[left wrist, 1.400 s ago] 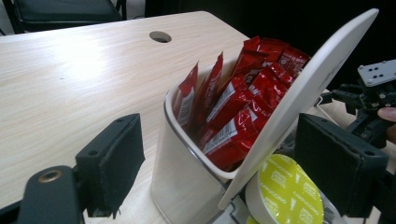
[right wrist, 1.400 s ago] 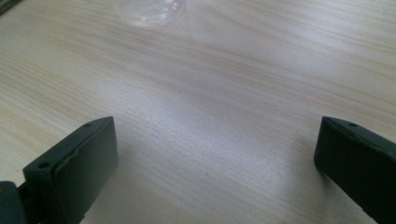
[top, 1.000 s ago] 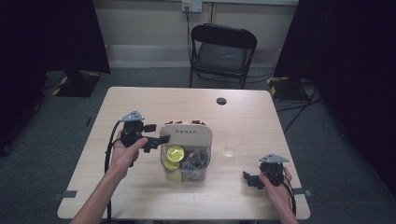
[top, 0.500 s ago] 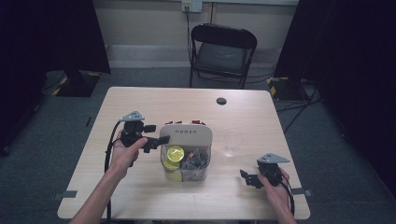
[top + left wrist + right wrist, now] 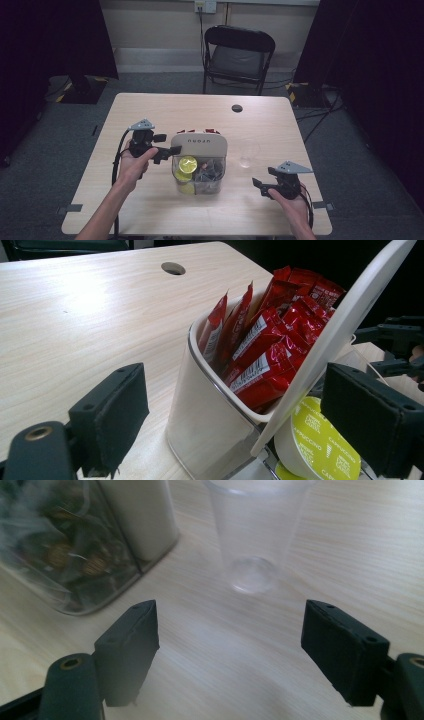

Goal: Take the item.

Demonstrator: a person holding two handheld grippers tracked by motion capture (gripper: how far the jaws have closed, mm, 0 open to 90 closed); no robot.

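Clear organiser box is seen near the middle of the counter, with its white lid tilted up over it. From the box, a clear plastic cup stands upright at about 3 o'clock, just beside it and not touching; a dark round hole in the counter top lies at about 1 o'clock, well apart.

Red sachets are packed upright in the far white compartment, and yellow-green capsules lie in the near compartment under the raised lid; dark packets are seen beside them.

The left tool is held at 9 o'clock of the box. In the left gripper view its jaws stand on either side of the box corner and the lid edge, with a gap visible at each pad, so it is read as released, with nothing gripped.

The right tool is held at about 4 o'clock of the box, above the counter. Its jaws have just been closing, yet in the right gripper view they are wide apart with nothing between them; the cup is seen ahead of them, and the box wall at 10 o'clock of that view.

A black folding chair stands beyond the counter at 12 o'clock.
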